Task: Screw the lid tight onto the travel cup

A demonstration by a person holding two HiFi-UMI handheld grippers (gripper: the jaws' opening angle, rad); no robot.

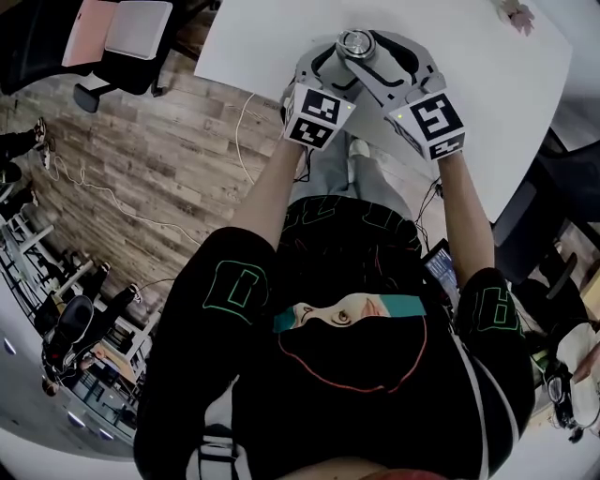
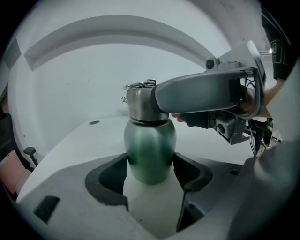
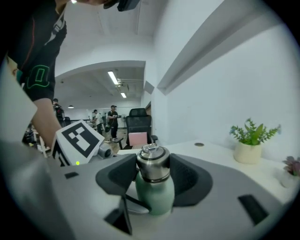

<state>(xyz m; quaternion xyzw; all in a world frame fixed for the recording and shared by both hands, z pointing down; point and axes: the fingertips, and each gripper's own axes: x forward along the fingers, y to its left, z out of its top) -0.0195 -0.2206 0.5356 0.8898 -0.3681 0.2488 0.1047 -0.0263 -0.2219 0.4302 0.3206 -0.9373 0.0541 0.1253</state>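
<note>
A green travel cup [image 2: 150,150] with a steel lid [image 2: 140,101] stands upright on the white table [image 1: 469,84]. My left gripper [image 2: 150,171] is shut on the cup's lower body, a dark pad pressed to each side. My right gripper [image 3: 153,176] comes in from the other side, higher up, and its two pads sit against the lid [image 3: 152,164] on either side. From the head view I look down on the lid [image 1: 355,42], with the left gripper [image 1: 330,67] and the right gripper [image 1: 361,49] meeting round it near the table's near edge. The cup's base is hidden.
A small potted plant [image 3: 251,147] stands on the table to the right, and another small plant [image 1: 516,14] at the far corner. An office chair [image 1: 122,37] stands on the wood floor to the left. Cables lie on the floor below the table edge.
</note>
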